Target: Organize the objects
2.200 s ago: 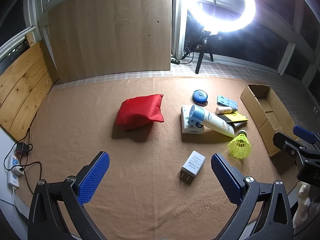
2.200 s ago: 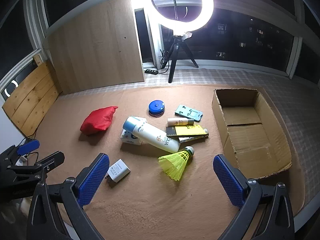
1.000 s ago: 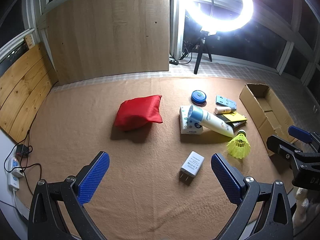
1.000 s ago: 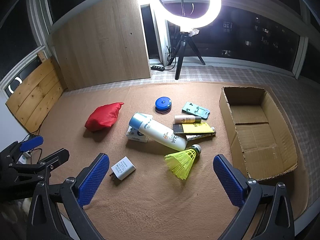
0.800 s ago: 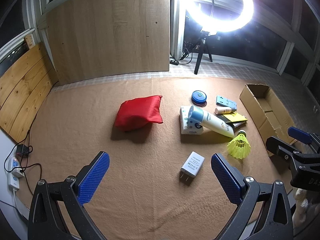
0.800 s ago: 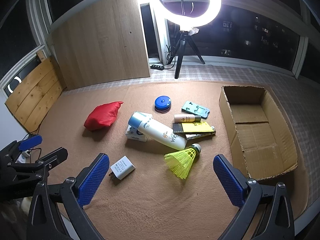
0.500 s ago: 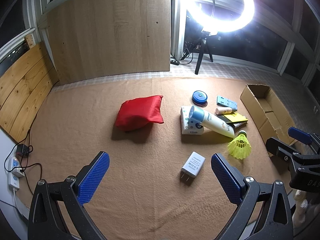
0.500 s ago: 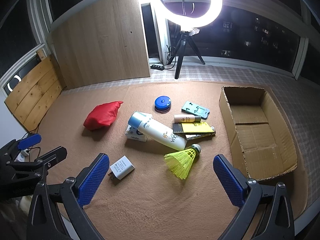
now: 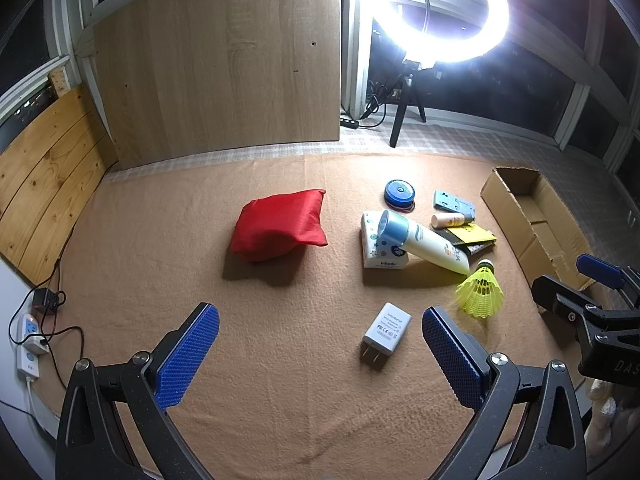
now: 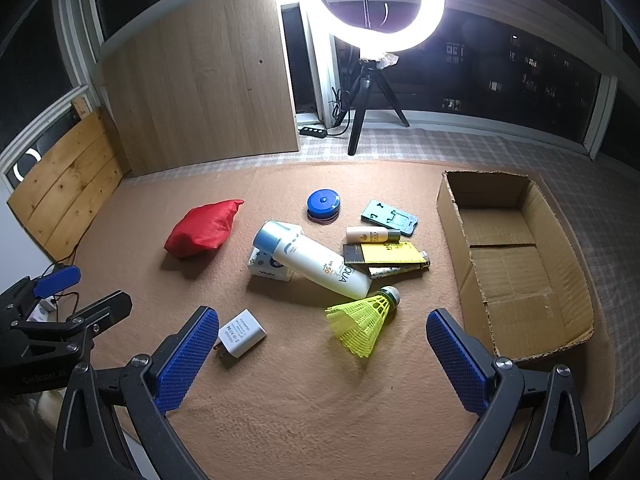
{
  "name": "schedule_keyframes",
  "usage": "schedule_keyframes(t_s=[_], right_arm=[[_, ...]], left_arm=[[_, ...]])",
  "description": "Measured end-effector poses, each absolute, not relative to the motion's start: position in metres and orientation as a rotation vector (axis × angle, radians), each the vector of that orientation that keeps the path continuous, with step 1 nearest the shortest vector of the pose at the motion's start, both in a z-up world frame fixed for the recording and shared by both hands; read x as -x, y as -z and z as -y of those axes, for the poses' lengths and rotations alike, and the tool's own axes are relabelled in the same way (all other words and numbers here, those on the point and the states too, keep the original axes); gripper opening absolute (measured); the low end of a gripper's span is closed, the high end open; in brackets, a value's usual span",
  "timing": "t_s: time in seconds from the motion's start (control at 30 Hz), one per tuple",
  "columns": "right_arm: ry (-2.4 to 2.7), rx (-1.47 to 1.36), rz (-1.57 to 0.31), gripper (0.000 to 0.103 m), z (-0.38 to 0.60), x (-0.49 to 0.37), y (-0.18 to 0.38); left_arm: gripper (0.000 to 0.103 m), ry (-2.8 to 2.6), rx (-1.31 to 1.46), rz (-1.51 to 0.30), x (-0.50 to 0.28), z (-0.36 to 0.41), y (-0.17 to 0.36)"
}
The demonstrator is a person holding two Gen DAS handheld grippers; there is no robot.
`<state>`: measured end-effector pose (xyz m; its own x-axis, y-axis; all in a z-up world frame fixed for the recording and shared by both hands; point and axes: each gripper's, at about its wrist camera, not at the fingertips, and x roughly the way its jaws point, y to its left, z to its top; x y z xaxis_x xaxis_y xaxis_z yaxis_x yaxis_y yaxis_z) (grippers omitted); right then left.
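On the tan carpet both claws hover with jaws wide apart, nothing held: left claw (image 9: 320, 354) near the white charger (image 9: 386, 328), right claw (image 10: 322, 354) just short of the yellow shuttlecock (image 10: 362, 318). Right wrist view shows the full inside of the cardboard box (image 10: 516, 256), nothing in it, while left wrist view catches only its far corner plus a power strip (image 9: 28, 346) at the carpet's left edge. Sunscreen bottle (image 10: 316, 262) leans on a tissue pack (image 10: 268, 270); red pouch (image 9: 280, 224) lies apart.
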<state>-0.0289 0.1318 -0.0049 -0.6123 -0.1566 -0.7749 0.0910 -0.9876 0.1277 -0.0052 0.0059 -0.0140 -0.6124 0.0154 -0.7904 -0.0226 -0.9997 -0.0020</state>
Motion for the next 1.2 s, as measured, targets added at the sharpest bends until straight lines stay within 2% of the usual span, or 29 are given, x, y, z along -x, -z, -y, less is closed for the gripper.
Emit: schedule_keyframes(t_s=[0.97, 1.2], right_arm=[[2.521, -1.338, 0.13, 0.103, -0.138, 0.1, 0.036], [2.484, -1.354, 0.116, 0.1, -0.138, 0.125, 0.046]], left_arm=[[0.103, -2.85, 1.448, 0.01, 0.025, -0.001, 0.031], [0.103, -2.882, 1.462, 0.037, 0.024, 0.003, 0.032]])
